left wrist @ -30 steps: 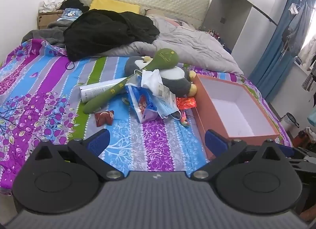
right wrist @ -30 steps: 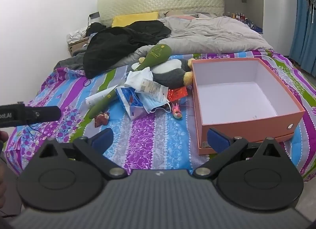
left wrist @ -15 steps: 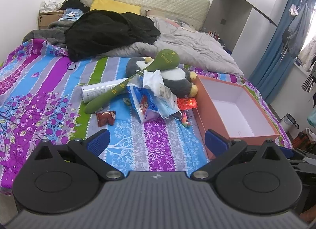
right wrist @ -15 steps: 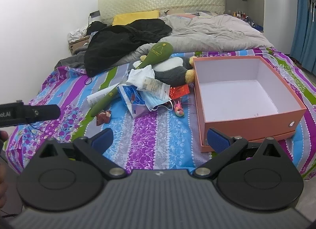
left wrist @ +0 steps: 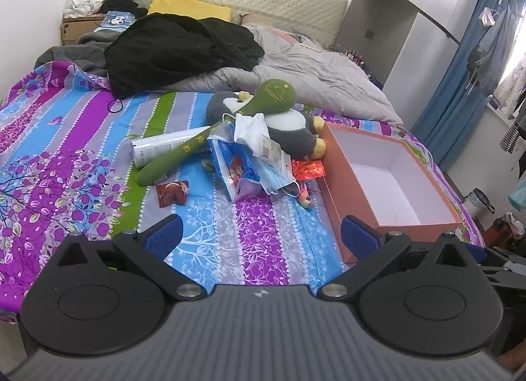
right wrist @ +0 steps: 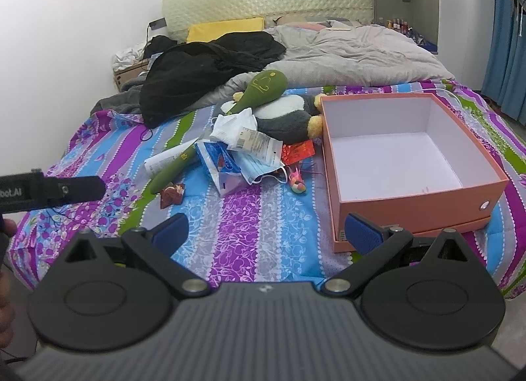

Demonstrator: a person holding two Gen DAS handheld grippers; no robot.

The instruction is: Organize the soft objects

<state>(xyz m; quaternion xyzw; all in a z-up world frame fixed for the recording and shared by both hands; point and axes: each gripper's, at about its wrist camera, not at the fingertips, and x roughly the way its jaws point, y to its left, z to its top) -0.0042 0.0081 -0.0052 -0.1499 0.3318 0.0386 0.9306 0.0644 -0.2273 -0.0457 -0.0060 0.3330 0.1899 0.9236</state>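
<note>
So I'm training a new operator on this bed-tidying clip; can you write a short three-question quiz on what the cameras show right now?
1. True or false: the orange box already holds a soft toy.
2. Multiple choice: the long green plush lies A) inside the box, B) across the penguin plush and the clutter pile, C) on the floor.
3. Fill in: both the left tongs and the right tongs are ____ and hold nothing.

Key: 1 false, the box is empty. 2 B. 3 open.
</note>
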